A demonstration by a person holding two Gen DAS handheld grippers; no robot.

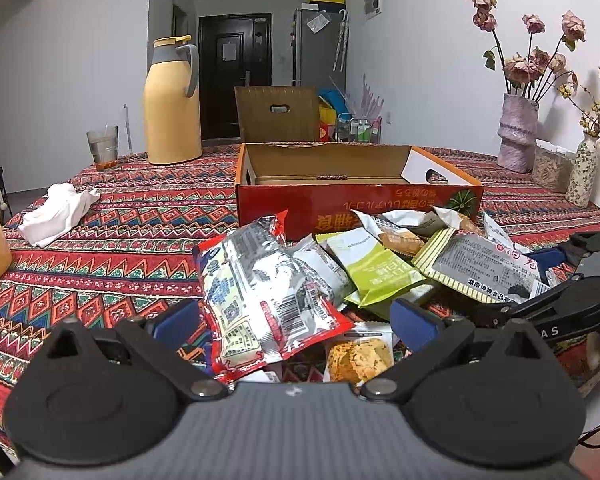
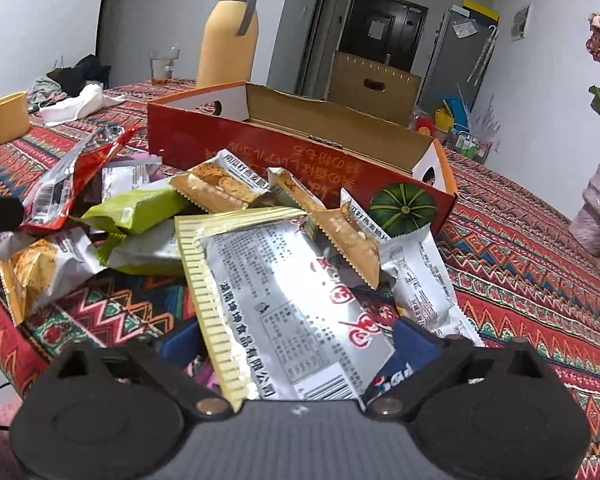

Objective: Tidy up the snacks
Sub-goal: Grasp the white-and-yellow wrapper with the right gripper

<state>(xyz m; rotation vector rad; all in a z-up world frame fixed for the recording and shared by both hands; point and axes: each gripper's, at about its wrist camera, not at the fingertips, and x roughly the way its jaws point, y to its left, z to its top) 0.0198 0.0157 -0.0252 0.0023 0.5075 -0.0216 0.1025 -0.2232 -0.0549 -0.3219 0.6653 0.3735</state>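
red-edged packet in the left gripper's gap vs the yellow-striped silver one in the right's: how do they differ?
Trim: the red-edged packet has solid red borders; the yellow-striped packet has a ribbed pale-yellow border.
Pose: the red-edged packet's far end sticks up off the pile; the yellow-striped packet lies flatter, across other snacks.
Position: the first sits between the open left gripper fingers, the second between the open right gripper fingers.
Shared: silver printed backs facing up, barcodes, neither clamped.
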